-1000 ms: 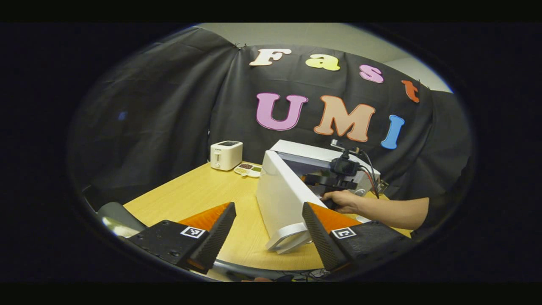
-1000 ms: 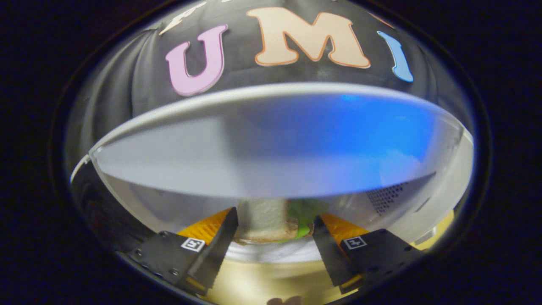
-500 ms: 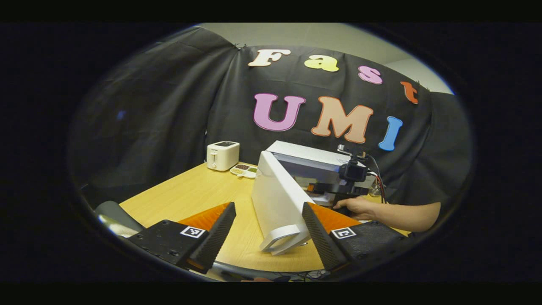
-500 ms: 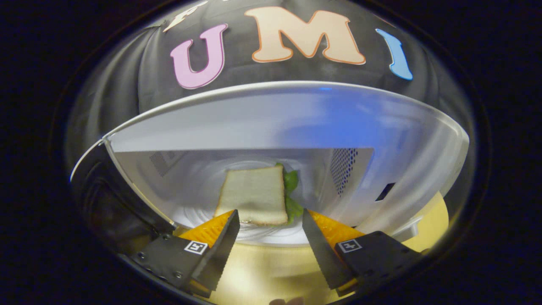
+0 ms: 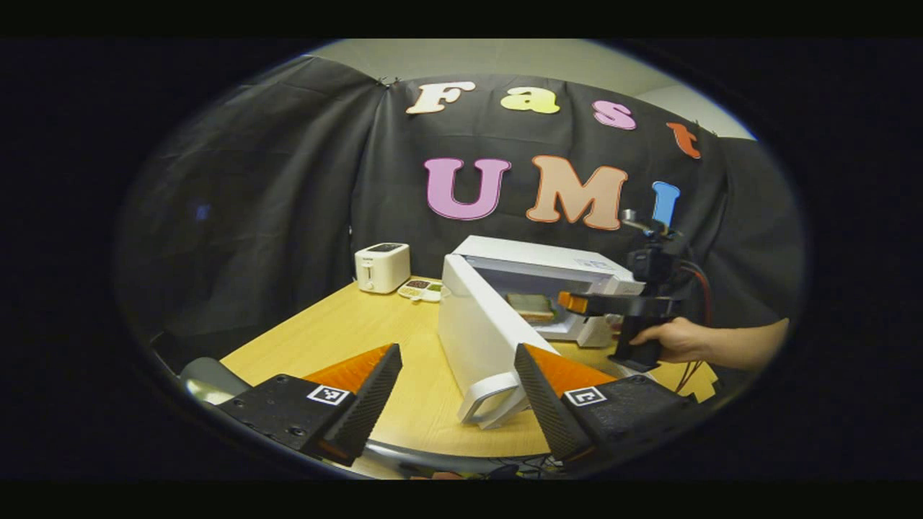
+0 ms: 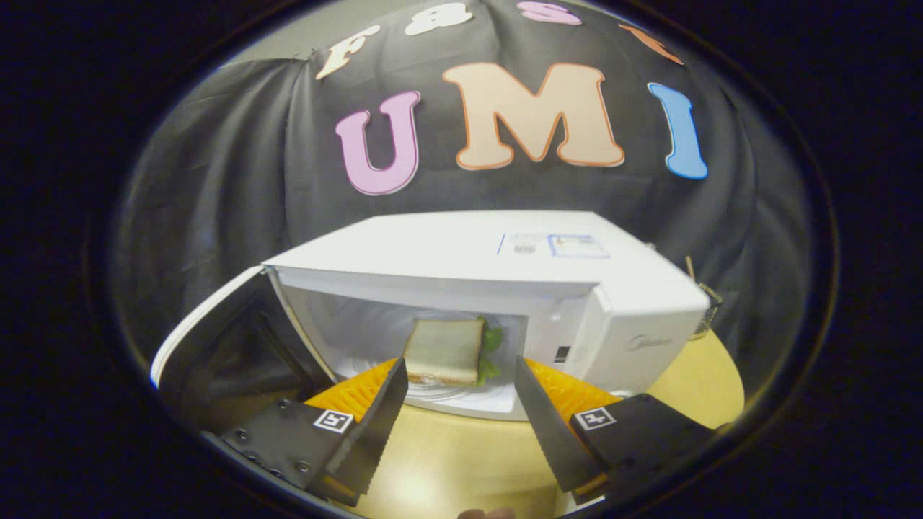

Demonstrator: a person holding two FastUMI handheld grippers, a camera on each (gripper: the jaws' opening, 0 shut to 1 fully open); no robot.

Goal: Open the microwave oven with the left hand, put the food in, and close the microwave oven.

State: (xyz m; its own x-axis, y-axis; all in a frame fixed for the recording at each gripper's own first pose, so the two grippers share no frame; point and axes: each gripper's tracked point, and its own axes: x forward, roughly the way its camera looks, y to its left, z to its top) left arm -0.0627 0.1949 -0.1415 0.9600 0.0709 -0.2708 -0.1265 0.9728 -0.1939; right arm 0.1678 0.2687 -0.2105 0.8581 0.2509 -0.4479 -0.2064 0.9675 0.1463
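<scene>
Sandwich inside the open microwave
Sandwich (image 6: 443,351) lies inside the microwave (image 6: 505,288), door (image 5: 479,339) swung wide; both the left claw (image 5: 458,393) and right claw (image 6: 461,404) gape empty.

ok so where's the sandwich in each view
Left gripper view: the sandwich sits right of centre, inside the open microwave oven, just beyond the door.
Right gripper view: it lies low at centre, in the cavity, above the gap between the right tool's fingers.
Shared landmark: the microwave oven's white top.
</scene>
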